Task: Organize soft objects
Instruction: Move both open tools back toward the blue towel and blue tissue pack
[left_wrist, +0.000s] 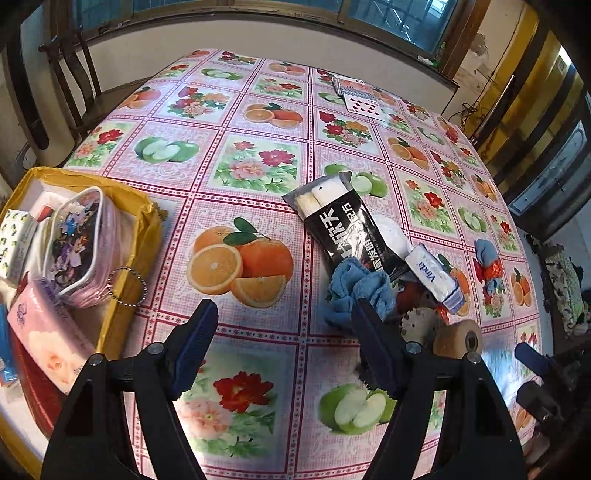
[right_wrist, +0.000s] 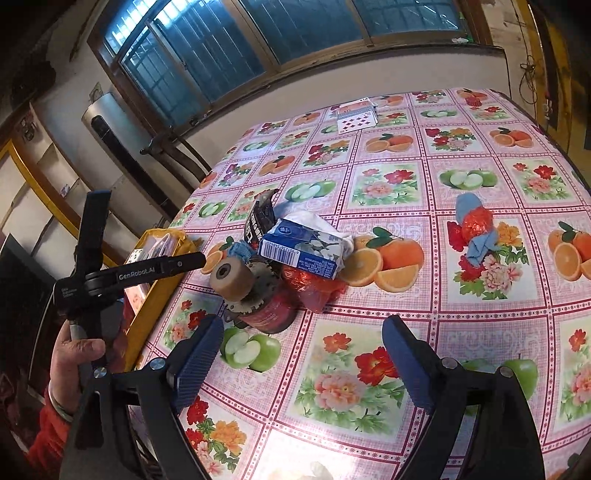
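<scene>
Hovering low over the tablecloth (left_wrist: 258, 177), the left gripper (left_wrist: 284, 314) is holding its jaws spread wide with nothing between them, and the right gripper (right_wrist: 301, 332) is likewise gaping and empty over the cloth on its own side. Just ahead of the left gripper's right finger (left_wrist: 373, 332), the blue cloth (left_wrist: 358, 291) is lying crumpled, touching or nearly touching that fingertip, so it is sitting off to the right of the jaw gap and not inside it. From the right wrist view that same cloth (right_wrist: 240, 249) is showing only as a small patch behind the tape roll (right_wrist: 231, 277) and the red can (right_wrist: 269, 314), which are blocking a straight reach from that side. The left hand is therefore looking the nearer and clearer of the two, needing a small shift rightward to straddle the cloth. Beyond the cloth, the black packet (left_wrist: 351, 229) is lying with its long axis running away and to the left, and the tissue pack (left_wrist: 436, 277) is resting beside it. Off to the left, the yellow box (left_wrist: 140, 210) is already holding a pink pouch (left_wrist: 81, 243) and other soft packs. Farther right, a second blue-and-red bundle (right_wrist: 476, 229) is lying well apart from the pile.
</scene>
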